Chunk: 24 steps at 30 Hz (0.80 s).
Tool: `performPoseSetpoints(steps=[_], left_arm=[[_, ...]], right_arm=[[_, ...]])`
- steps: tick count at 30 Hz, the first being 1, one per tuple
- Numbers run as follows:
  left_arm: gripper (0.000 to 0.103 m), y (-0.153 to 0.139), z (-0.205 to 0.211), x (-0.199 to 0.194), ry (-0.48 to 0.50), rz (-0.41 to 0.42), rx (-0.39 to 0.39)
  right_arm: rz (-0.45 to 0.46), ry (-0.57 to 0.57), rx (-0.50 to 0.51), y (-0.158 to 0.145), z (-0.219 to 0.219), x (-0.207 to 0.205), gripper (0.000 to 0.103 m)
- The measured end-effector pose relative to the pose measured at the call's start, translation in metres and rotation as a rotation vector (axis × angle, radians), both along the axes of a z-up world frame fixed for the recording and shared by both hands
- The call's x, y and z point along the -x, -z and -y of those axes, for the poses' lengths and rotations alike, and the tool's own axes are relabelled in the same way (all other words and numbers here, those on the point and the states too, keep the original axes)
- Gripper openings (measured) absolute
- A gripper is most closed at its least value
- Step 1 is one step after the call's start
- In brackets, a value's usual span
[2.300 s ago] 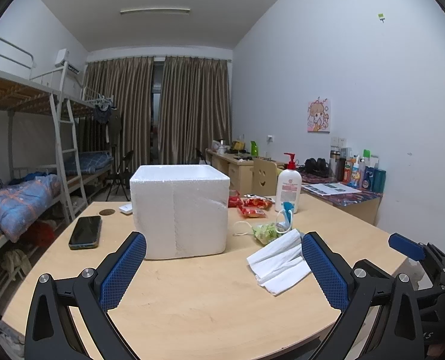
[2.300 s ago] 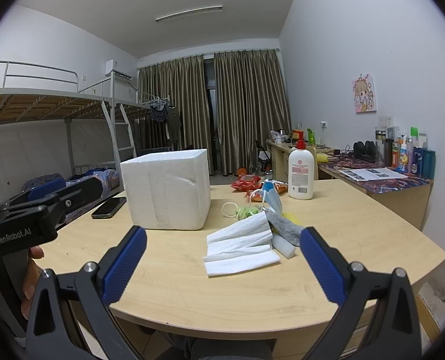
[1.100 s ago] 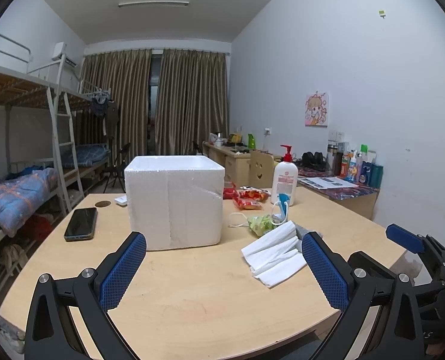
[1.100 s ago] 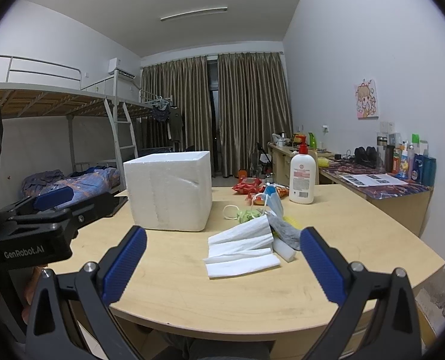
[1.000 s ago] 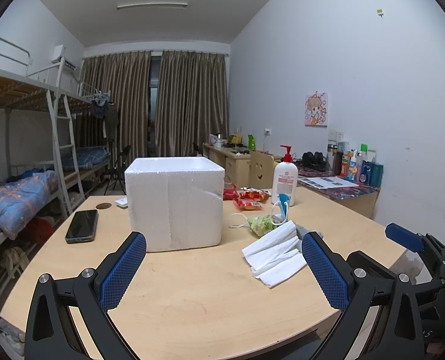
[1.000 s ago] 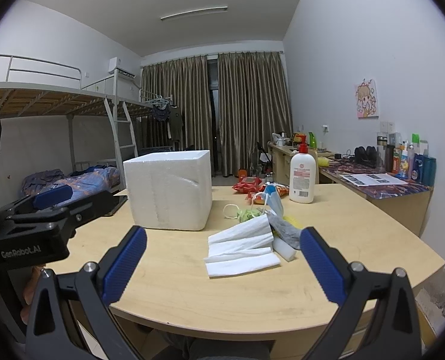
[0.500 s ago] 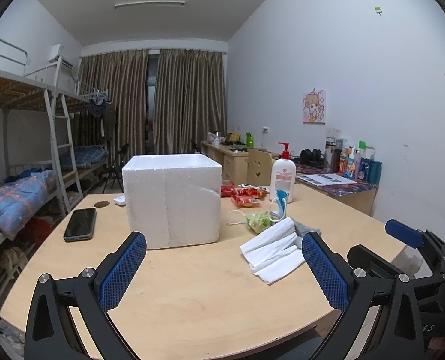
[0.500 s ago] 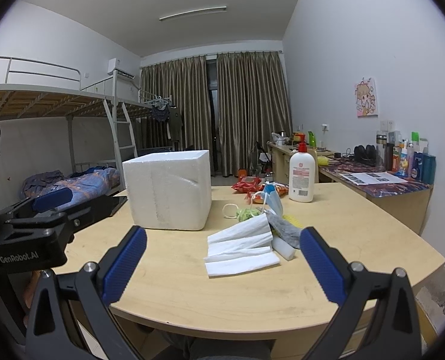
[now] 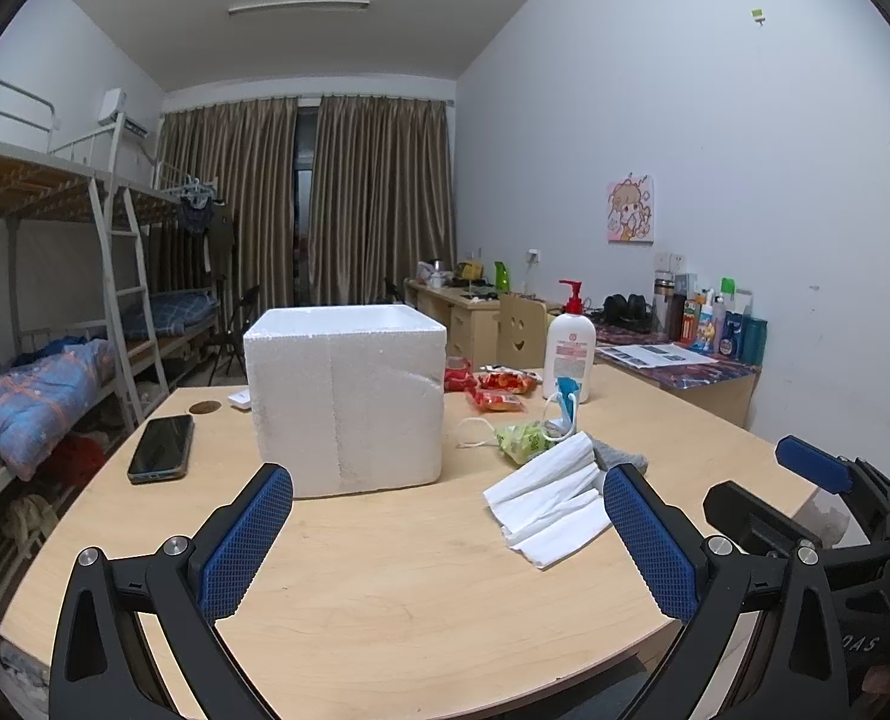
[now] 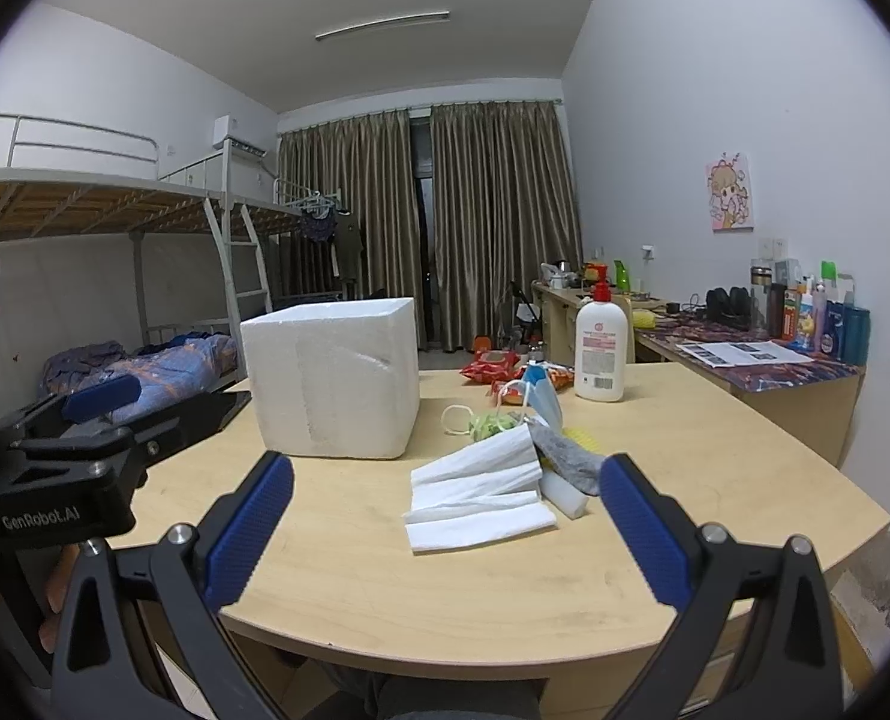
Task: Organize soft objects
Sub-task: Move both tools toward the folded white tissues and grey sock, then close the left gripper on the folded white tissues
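Note:
A white foam box (image 9: 346, 396) (image 10: 331, 378) stands on the wooden table (image 9: 415, 588). To its right lie folded white tissues (image 9: 550, 498) (image 10: 481, 498), a grey cloth (image 10: 568, 462), a green mask (image 9: 520, 438) (image 10: 490, 422), a blue mask (image 10: 541, 399) and a white sponge block (image 10: 565, 498). My left gripper (image 9: 445, 546) is open and empty above the table's near edge. My right gripper (image 10: 445, 540) is open and empty, short of the tissues.
A black phone (image 9: 160, 447) lies left of the box. A white pump bottle (image 9: 568, 354) (image 10: 601, 348) and red snack packets (image 9: 502, 390) stand behind the soft things. A desk with bottles (image 10: 805, 324) is at the right, bunk beds (image 9: 55, 324) at the left.
Both grippers drifted slightly; the view rose and pulled back a little. Nothing on the table moved and both grippers stayed open.

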<state>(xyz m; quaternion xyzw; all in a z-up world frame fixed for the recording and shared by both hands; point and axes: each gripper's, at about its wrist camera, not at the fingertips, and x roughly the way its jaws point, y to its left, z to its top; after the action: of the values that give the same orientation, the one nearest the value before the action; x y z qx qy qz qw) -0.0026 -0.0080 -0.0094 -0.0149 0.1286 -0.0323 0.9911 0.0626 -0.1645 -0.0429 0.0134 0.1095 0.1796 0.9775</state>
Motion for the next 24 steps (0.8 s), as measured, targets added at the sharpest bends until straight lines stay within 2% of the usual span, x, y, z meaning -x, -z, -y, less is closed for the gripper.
performPoseSetpoints(steps=[7, 11, 19, 24], left_arm=[[0.103, 0.002, -0.002, -0.012, 0.027, -0.025, 0.025], [0.103, 0.005, -0.003, -0.027, 0.049, -0.064, 0.049], [0.103, 0.009, 0.015, -0.050, 0.084, -0.091, -0.005], [0.103, 0.014, 0.028, -0.074, 0.146, -0.134, -0.033]], right_arm=[[-0.020, -0.023, -0.035, 0.000, 0.008, -0.010, 0.103], [-0.016, -0.005, -0.016, 0.001, 0.010, -0.016, 0.103], [-0.043, 0.008, -0.036, 0.003, 0.024, -0.035, 0.103], [-0.064, 0.040, -0.028, 0.007, 0.033, -0.047, 0.103]])
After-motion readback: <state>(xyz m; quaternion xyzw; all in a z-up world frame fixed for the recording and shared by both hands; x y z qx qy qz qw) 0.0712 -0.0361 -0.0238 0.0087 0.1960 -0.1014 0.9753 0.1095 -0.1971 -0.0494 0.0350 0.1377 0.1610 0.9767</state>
